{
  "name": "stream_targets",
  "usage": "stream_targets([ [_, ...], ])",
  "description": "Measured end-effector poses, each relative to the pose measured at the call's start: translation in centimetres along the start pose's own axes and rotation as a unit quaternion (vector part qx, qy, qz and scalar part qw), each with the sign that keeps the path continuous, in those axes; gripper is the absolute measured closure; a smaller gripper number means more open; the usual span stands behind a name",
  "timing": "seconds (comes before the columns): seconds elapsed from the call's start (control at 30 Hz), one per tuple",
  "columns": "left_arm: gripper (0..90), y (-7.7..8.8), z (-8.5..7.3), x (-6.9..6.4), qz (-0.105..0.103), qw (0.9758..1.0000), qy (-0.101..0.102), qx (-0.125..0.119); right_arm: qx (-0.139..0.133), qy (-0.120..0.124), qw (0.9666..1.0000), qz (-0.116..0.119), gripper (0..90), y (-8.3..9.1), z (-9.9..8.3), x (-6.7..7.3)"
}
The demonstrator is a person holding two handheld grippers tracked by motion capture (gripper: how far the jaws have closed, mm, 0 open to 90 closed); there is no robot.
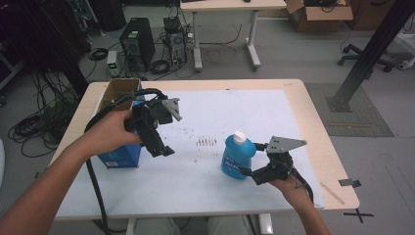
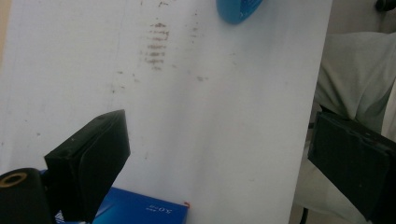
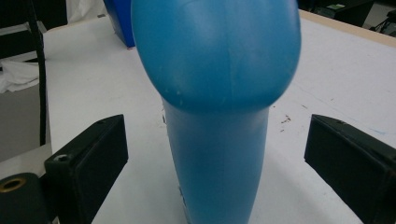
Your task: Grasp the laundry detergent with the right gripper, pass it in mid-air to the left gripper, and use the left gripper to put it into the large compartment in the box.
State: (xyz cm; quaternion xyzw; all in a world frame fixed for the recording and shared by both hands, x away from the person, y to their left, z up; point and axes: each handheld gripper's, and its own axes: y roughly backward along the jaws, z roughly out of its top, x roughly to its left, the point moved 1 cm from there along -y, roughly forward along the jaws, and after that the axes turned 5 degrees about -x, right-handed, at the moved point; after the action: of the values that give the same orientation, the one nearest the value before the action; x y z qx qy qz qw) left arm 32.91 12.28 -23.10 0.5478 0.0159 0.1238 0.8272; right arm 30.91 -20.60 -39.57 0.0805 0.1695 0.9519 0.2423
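A blue bottle [image 1: 237, 157] with a white cap stands upright on the white sheet [image 1: 205, 112], right of centre. My right gripper [image 1: 252, 159] is open, one jaw on each side of the bottle's lower body. In the right gripper view the bottle [image 3: 215, 70] rises between the jaws with a gap on both sides of my right gripper [image 3: 215, 154]. My left gripper [image 1: 159, 146] is held above a blue box [image 1: 117, 157] at the table's left. It points down at the sheet, and my left gripper [image 2: 219, 135] is open with nothing between its jaws. The blue box [image 2: 140, 210] lies just below them.
An open cardboard box [image 1: 120, 90] stands at the table's far left, behind the blue box. Dark smudges [image 1: 206, 142] mark the middle of the sheet. The person's lap [image 2: 359, 70] is beyond the table's near edge. Computers, cables and another table are on the floor behind.
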Motion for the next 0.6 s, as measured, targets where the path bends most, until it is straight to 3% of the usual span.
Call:
stream_targets([
  [0.6,6.0,0.0,-0.2,0.0,0.001,1.0000,0.001,-0.002,-0.015,-0.004,0.9999,-0.003,7.4,-1.8,-0.4,-0.2],
])
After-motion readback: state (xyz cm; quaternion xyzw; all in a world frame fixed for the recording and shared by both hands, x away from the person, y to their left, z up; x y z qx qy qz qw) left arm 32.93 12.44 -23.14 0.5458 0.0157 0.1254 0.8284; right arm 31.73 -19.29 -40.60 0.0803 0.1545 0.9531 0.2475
